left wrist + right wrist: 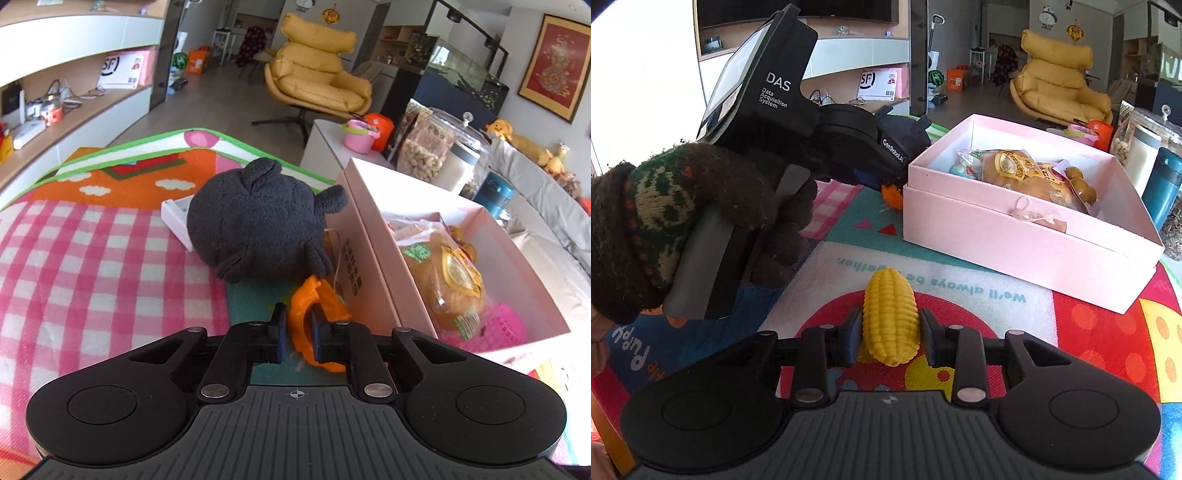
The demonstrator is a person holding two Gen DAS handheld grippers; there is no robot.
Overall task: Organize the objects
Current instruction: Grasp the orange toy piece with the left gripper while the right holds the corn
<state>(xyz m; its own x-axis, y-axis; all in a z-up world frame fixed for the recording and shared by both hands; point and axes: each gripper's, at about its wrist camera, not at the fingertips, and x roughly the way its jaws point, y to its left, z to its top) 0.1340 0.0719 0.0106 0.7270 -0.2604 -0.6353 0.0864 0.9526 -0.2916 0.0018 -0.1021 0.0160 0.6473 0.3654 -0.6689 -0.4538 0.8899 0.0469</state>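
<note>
**Both grippers clamped, one toy each, beside the pink box**

My left gripper (297, 328) has its blue pads closed on an orange plastic toy (314, 317), which sits low on the play mat (92, 258) right against the near wall of the pink box (373, 266). Just beyond it lies a dark grey plush toy (255, 225), touching a small white tray (177, 214) behind it.

My right gripper (889, 328) is clamped on a yellow toy corn cob (889, 317), its length running along the fingers, over the red part of the mat (997, 314). Ahead and to the right stands the open pink box (1015, 236), holding a bagged bread loaf (1023, 173) and some olive-coloured round items (1080, 181). To the left, a hand in a knitted glove (683, 221) grips the handle of the left gripper (882, 177), whose tip meets the orange toy (892, 197) at the box's corner. A teal flask (1161, 192) stands past the box's right side.
</note>
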